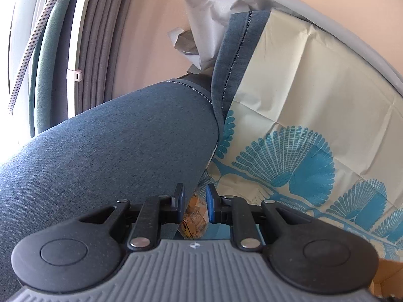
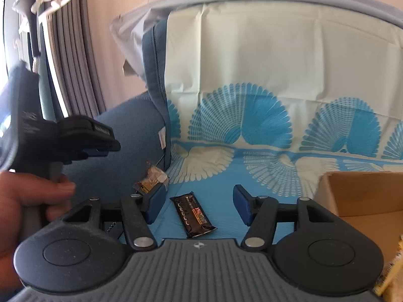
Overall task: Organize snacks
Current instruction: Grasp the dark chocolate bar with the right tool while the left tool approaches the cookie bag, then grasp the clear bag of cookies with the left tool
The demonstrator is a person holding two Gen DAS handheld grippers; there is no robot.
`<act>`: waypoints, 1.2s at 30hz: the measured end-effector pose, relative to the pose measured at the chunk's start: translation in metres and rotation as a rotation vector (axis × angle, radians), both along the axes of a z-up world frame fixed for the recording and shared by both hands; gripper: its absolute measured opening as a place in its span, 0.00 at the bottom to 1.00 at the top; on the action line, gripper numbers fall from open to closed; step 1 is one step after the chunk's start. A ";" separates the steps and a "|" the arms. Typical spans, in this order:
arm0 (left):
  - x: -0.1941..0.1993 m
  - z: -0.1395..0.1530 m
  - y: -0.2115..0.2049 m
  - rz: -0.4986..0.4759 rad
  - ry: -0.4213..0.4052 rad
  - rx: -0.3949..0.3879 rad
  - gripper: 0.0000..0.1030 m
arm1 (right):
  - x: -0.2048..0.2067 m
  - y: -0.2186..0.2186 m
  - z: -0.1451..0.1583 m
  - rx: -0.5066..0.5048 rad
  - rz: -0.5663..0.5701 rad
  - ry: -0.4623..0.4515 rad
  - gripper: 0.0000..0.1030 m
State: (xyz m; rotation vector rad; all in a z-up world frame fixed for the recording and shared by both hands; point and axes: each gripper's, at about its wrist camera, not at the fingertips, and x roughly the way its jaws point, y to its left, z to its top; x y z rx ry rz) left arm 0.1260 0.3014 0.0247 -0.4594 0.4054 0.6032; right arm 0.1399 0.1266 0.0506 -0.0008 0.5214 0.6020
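In the right wrist view a dark brown snack bar (image 2: pixel 193 216) lies flat on the blue patterned cloth (image 2: pixel 252 181), between the fingers of my open right gripper (image 2: pixel 199 207). A small yellow-brown snack packet (image 2: pixel 151 180) lies against the blue sofa arm (image 2: pixel 131 136), just beyond my right gripper's left finger. My left gripper (image 2: pixel 90 138) hovers above and left of that packet. In the left wrist view my left gripper (image 1: pixel 195 202) has its jaws narrowly apart and empty, with the yellow-brown packet (image 1: pixel 195 216) seen below and between them.
An open cardboard box (image 2: pixel 362 201) stands at the right on the cloth, with a yellow packet (image 2: pixel 389 274) at its near corner. The sofa back (image 2: pixel 277 63) is draped with the cream and blue cloth. Curtains (image 2: pixel 73 63) hang at the left.
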 end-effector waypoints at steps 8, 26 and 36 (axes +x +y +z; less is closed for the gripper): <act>-0.009 -0.002 0.019 0.033 -0.023 -0.066 0.19 | 0.077 0.095 -0.096 -0.240 0.076 0.140 0.74; 0.062 -0.049 -0.065 -0.121 0.367 0.317 0.50 | -0.049 -0.017 -0.074 -0.229 -0.013 0.224 0.40; 0.110 -0.102 -0.076 -0.146 0.475 0.578 0.69 | -0.115 -0.052 -0.102 -0.272 -0.023 0.208 0.39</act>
